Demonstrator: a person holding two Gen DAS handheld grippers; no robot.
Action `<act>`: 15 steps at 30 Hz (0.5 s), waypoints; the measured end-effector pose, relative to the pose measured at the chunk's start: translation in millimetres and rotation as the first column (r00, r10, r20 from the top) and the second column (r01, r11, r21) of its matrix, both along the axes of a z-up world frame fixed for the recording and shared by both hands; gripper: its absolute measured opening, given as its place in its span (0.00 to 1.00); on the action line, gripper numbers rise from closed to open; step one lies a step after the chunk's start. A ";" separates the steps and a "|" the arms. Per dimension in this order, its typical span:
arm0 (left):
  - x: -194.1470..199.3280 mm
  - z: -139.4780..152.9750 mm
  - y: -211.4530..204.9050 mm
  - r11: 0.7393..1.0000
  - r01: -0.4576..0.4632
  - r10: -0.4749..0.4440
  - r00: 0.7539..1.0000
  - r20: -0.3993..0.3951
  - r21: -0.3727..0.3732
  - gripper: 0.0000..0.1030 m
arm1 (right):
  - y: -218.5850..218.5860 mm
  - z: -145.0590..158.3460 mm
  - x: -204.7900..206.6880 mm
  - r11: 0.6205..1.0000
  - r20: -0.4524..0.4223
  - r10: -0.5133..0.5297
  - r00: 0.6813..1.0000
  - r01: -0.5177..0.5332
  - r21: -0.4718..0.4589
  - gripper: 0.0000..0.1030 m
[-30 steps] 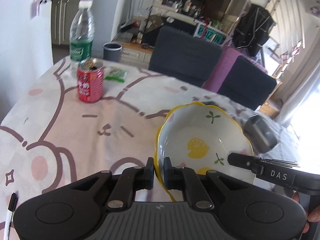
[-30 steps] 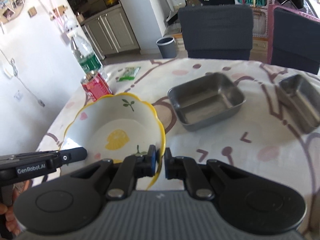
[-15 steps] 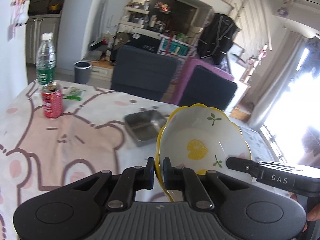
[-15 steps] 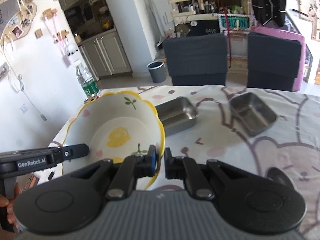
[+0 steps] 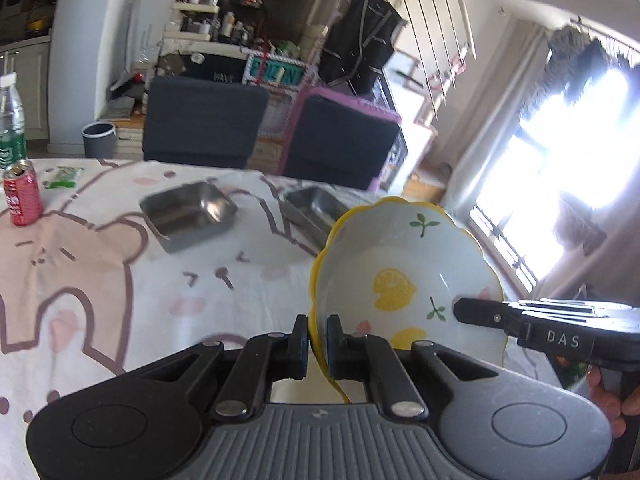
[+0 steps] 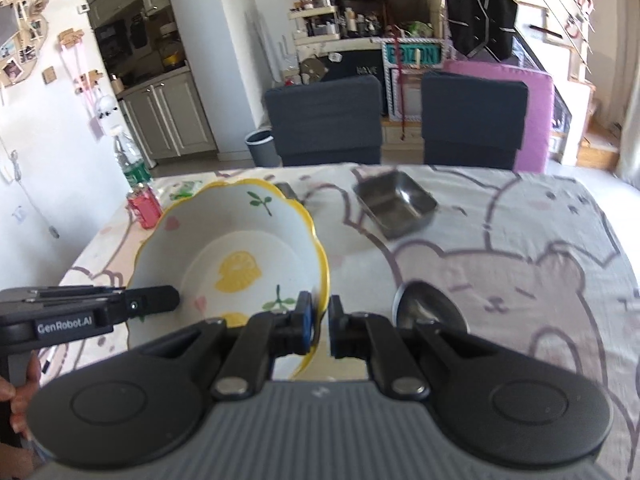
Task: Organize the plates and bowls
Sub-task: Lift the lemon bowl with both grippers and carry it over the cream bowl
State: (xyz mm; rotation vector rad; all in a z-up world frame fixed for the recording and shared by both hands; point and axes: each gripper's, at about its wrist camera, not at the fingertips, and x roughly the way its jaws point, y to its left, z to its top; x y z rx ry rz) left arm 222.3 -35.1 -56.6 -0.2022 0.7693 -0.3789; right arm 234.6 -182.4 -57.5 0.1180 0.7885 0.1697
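At far left a red soda can (image 5: 21,194) is standing beside a water bottle (image 5: 10,122). You are clamping your left gripper (image 5: 317,338) on the left rim of the lemon-print bowl (image 5: 404,276), lifted above the bear-print tablecloth (image 5: 100,280). Your right gripper (image 6: 319,326) is pinching its right rim. Farther right, two steel trays (image 6: 394,204) are sitting far across the table, and a metal spoon (image 6: 428,308) is lying near.

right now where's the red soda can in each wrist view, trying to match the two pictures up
Left wrist view: the red soda can stands at the far left edge on the tablecloth, below the water bottle.
Right wrist view: the can is left of centre, partly hidden behind the lemon bowl rim.
Shared landmark: the grey bin on the floor beyond the table.
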 end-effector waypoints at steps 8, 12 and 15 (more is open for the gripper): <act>3.2 -30.8 -13.4 0.997 0.059 -0.055 0.993 -0.102 0.041 0.09 | -23.1 -37.8 -10.8 0.996 -0.080 -0.044 0.996 0.050 0.068 0.09; 9.2 -46.2 -16.9 0.997 0.071 -0.065 0.986 -0.156 0.029 0.09 | -28.4 -47.0 -11.9 0.996 -0.111 -0.055 0.992 0.061 0.059 0.08; 12.2 -56.4 -19.4 0.997 0.079 -0.073 0.979 -0.191 0.024 0.09 | -29.5 -54.8 -10.9 0.997 -0.150 -0.057 0.987 0.066 0.051 0.08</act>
